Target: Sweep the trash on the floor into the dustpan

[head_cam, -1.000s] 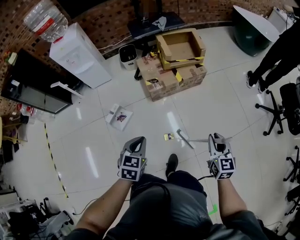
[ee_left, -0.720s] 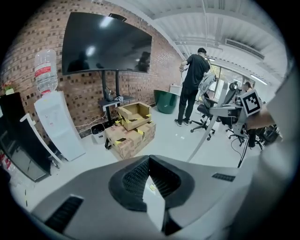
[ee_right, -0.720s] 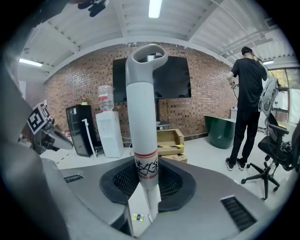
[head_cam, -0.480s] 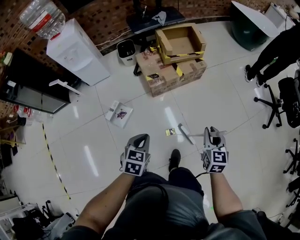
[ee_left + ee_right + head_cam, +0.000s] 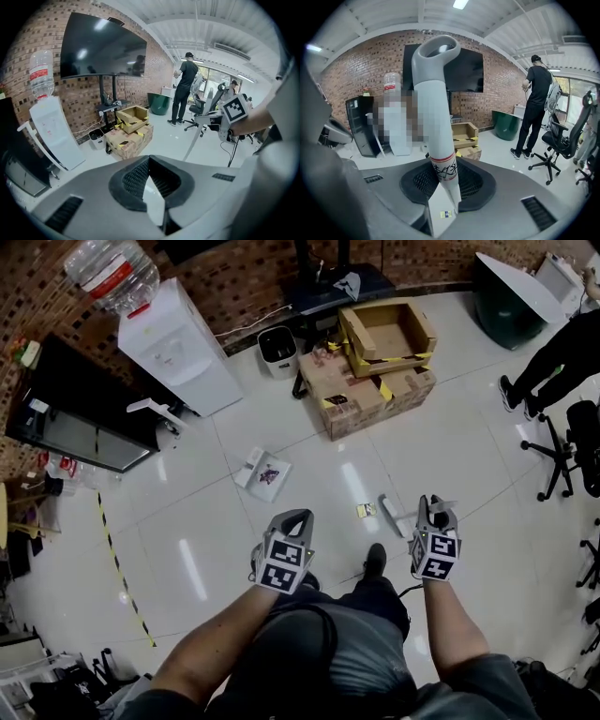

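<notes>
Still, little has shifted: the right tool [image 5: 432, 515] stays clamped on the long handle [image 5: 440, 140], whose foot rests just at three o'clock of the yellow wrapper [image 5: 366, 510]. The left tool [image 5: 292, 521] is closed and empty, so I'd say sweeping hasn't begun.

The little floor scrap [image 5: 366, 510] is too small to identify.
</notes>
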Tool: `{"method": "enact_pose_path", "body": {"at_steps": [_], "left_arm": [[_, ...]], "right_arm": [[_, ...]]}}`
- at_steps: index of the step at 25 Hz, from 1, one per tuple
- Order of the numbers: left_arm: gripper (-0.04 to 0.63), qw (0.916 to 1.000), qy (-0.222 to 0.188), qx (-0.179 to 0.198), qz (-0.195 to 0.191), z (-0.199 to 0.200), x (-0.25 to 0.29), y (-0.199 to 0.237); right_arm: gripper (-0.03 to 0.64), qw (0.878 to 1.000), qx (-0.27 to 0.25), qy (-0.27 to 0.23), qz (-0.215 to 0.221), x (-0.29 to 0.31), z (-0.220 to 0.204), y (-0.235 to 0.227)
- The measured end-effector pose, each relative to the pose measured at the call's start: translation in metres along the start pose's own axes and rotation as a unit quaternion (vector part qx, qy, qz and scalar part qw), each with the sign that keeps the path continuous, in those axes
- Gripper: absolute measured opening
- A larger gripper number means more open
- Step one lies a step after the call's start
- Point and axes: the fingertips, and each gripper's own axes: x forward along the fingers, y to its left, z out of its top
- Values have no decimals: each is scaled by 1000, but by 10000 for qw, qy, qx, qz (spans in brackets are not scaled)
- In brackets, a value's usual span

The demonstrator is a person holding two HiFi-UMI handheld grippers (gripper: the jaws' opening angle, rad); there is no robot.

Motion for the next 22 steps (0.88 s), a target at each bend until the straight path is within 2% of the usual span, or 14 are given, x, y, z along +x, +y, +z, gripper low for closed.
{"method": "enact_pose_path", "body": {"at_steps": [3, 8, 11, 14, 18, 22], "left_arm": [[8, 9998, -61, 143, -127, -14, -17, 33], [8, 9999, -125, -32, -102, -44, -38, 85], [8, 9993, -220, -305, -59, -53, -50, 112], [8, 9985, -306, -429, -127, -45, -45, 128], [8, 9975, -251, -657, 51, -25, -34, 158], [8, 9996, -143, -249, 83, 9, -28, 180]], "right_arm": [[97, 9994, 282, 58, -167, 6, -2, 33], [97, 9981, 389, 139, -448, 17, -7, 79], [98, 9969, 517, 187, -559, 27, -4, 102], [100, 9957, 672, 210, -602, 46, 9, 114], [103, 9938, 841, 297, -662, 75, 24, 118], [110, 9887, 1229, 361, -773, 94, 37, 112]]}}
